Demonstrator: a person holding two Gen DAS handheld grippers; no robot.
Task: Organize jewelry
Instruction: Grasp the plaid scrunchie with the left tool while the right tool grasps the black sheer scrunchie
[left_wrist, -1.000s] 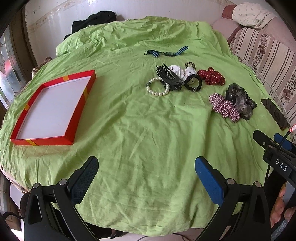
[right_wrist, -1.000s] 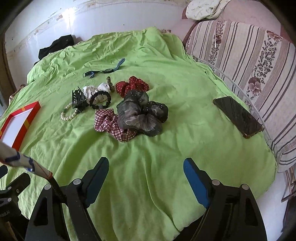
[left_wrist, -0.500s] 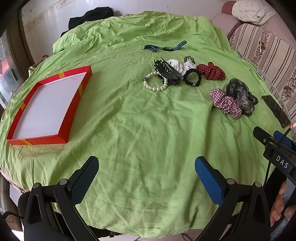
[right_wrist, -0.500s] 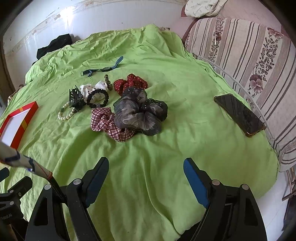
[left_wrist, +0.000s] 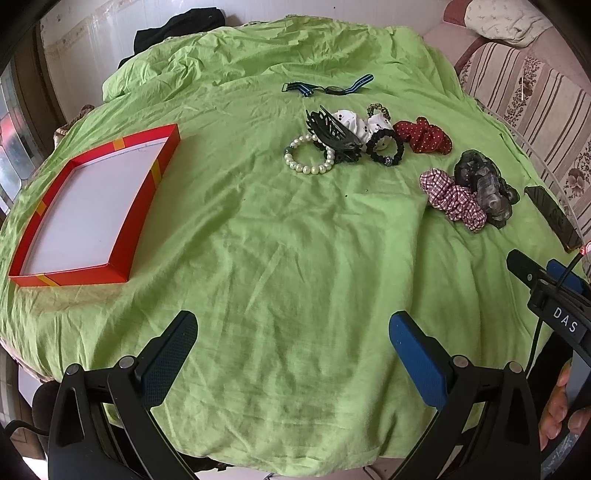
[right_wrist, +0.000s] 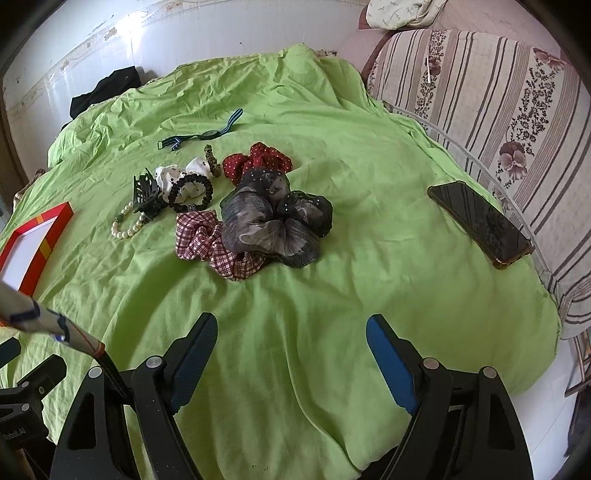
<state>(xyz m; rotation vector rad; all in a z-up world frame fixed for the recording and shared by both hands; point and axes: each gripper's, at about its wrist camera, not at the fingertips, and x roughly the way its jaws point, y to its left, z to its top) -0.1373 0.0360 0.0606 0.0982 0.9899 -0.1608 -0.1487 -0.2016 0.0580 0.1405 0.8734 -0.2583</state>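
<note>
Nothing is picked up yet: the left gripper (left_wrist: 291, 338) and right gripper (right_wrist: 291, 341) both wait wide open and empty over the green table (left_wrist: 295, 258), so next one must reach the jewelry pile (left_wrist: 343, 144) and carry pieces to the red box (left_wrist: 147, 192).

Both wrist views overlook green cloth (left_wrist: 295, 258), scrunchies (right_wrist: 266, 225).

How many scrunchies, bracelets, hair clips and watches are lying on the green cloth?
Scrunchies: 4 (red dotted, checked, grey sheer, white dotted)
Bracelets and small bands: 3 (pearl, black beaded, small patterned)
Hair clips: 1 (black claw)
Watches: 1 (blue striped strap)
Total: 9
</note>
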